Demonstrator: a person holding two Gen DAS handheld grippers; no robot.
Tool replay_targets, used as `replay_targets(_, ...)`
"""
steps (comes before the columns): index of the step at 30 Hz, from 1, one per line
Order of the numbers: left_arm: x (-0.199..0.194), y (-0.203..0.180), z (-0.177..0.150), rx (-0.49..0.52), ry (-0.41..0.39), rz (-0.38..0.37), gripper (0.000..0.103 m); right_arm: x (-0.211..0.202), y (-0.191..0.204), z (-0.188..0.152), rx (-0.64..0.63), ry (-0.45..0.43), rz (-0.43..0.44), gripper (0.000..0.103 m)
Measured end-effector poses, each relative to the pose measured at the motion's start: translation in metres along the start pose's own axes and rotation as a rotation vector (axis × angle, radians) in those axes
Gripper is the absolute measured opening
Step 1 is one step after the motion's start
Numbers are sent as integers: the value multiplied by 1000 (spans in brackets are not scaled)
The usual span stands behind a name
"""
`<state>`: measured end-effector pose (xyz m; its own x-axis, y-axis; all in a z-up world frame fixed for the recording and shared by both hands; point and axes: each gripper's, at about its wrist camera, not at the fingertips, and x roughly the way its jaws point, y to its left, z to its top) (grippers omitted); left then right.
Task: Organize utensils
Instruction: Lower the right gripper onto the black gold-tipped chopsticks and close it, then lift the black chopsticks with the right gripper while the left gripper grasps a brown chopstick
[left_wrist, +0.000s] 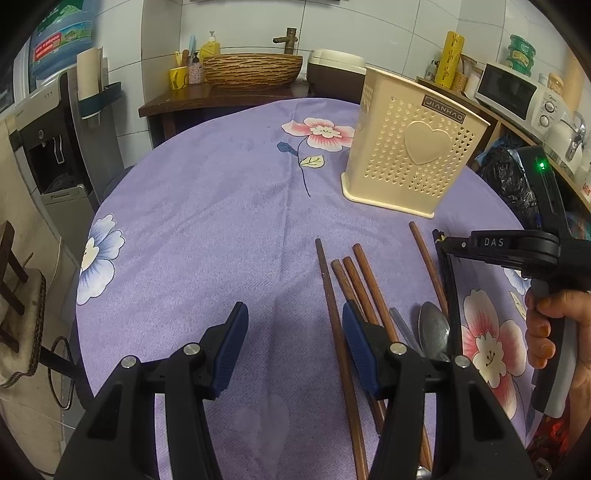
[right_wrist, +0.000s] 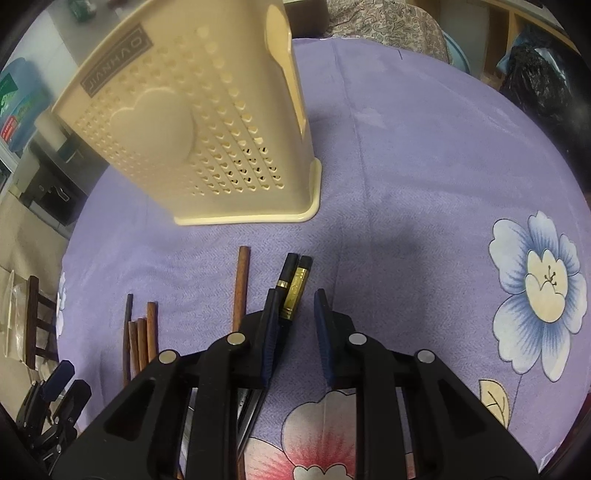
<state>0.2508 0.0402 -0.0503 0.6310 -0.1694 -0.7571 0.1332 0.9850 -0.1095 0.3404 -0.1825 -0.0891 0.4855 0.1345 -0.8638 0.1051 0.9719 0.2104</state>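
Note:
A cream perforated utensil holder (left_wrist: 410, 147) stands upright on the purple floral tablecloth (left_wrist: 221, 221); it also shows in the right wrist view (right_wrist: 207, 122). Several brown wooden chopsticks (left_wrist: 354, 288) and a metal spoon (left_wrist: 434, 332) lie in front of it. A pair of black chopsticks with gold bands (right_wrist: 295, 284) lies beside a brown one (right_wrist: 242, 284). My left gripper (left_wrist: 293, 332) is open and empty, its right finger over the brown chopsticks. My right gripper (right_wrist: 295, 306) is open, low over the black chopsticks, which lie between its fingers by the left finger.
A wooden basin (left_wrist: 251, 70) and a rice cooker (left_wrist: 336, 70) stand on a counter behind the table. A microwave (left_wrist: 517, 92) is at the far right, a water dispenser (left_wrist: 48, 122) at the left. A black bag (right_wrist: 539, 85) sits beyond the table edge.

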Motion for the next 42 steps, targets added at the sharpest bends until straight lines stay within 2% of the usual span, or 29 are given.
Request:
replay_targets(4,3,-2,2,14,8,5,53,1,-5,2,24,15,22,21)
replay_targets(11,9,-5,7,28,18,26,53,2,8,4,-6,18,-26,21)
replay_targets(15,7,-3,7,29,12,24,53,1,-6,-2,19,28,0,13)
replay_targets(22,9,-9,10,37,14,22,53,6,11,-1,20,35,-19,13)
replay_targets(30,25,-10,22,26,72,16,53,6,12,-2,29,13,-20,13)
replay_targets(32,32,-13,27,25,88,3,51,6,12,-2,23,7,-23,13)
replay_targets(34,41,-15,29,16,110,3,38,3,13,-8,22,4,-22,13)
replay_targets(36,48,-14,29,0,148,-10,32,2,11,-9,31,5,-7,13)
replay_targets(39,45,-23,20,50,138,6,32,3,3,-7,34,4,13,13)
replay_targets(42,48,-24,14,63,162,20,32,3,1,-6,36,3,15,13)
